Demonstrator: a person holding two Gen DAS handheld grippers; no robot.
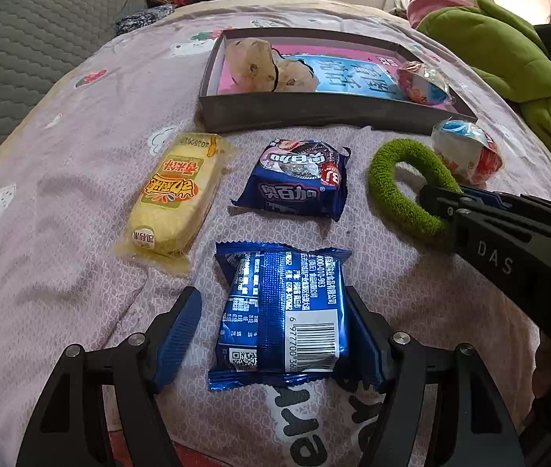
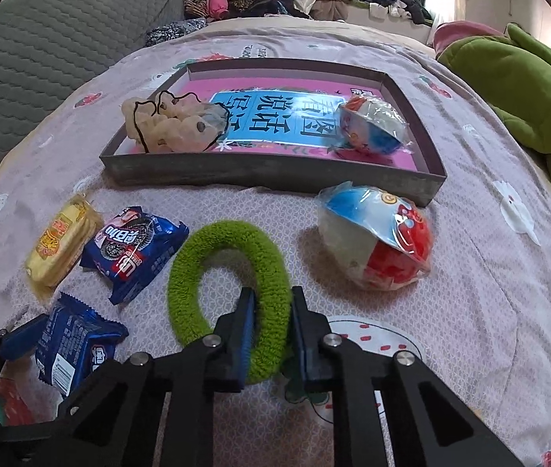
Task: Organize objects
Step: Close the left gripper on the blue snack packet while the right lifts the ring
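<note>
My right gripper pinches the fuzzy green ring; my left gripper straddles a crinkly foil packet, jaws wide.

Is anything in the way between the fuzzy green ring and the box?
Mostly no. The right gripper pinches the green ring, and bare bedspread lies between it and the box. Only the wrapped ball sits nearby, off to the right by the box's corner.
</note>
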